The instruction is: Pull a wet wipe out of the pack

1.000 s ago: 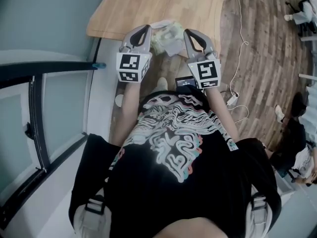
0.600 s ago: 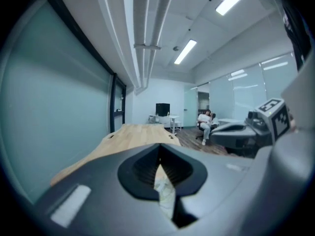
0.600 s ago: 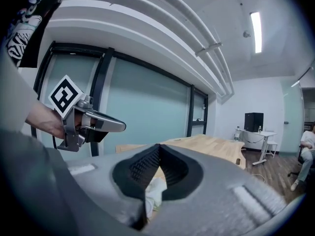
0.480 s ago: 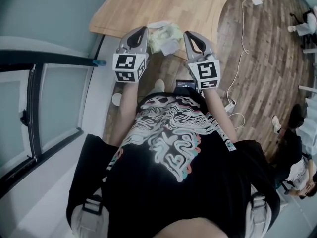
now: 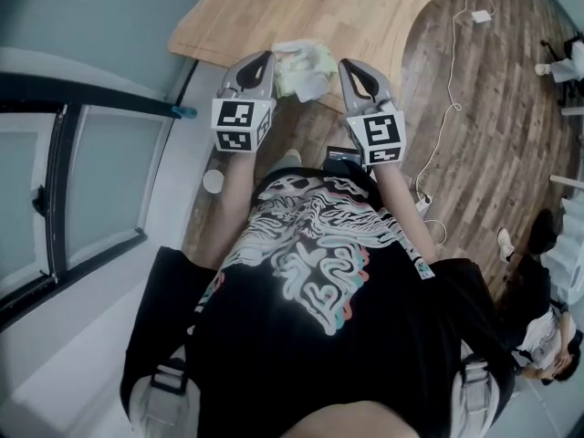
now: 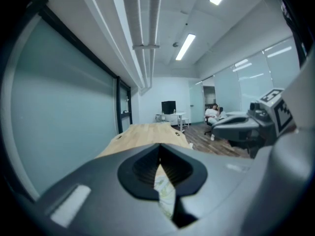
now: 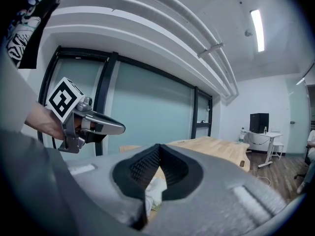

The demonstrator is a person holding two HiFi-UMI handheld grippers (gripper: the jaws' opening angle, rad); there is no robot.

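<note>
The wet wipe pack (image 5: 302, 67), pale green and white with a crumpled top, lies at the near edge of the wooden table (image 5: 301, 7). My left gripper (image 5: 265, 57) is just left of it and my right gripper (image 5: 346, 63) just right of it, both pointing away from the body. In the left gripper view the left gripper (image 6: 159, 147) is shut with its tips touching, and a strip of the pack (image 6: 165, 195) shows through the gap below them. The right gripper (image 7: 159, 146) is also shut tip to tip, with white wipe material (image 7: 156, 188) behind its gap. Neither holds anything that I can see.
A glass partition with a black frame (image 5: 64, 181) runs along the left. Cables and a power strip (image 5: 424, 199) lie on the wooden floor at right, and a small white round object (image 5: 213, 182) on the floor at left. A desk with a monitor (image 6: 169, 107) stands far off.
The head camera has swung a little, so the table sits slightly higher in view. Both grippers keep about the same places beside the pack, jaws unchanged.
</note>
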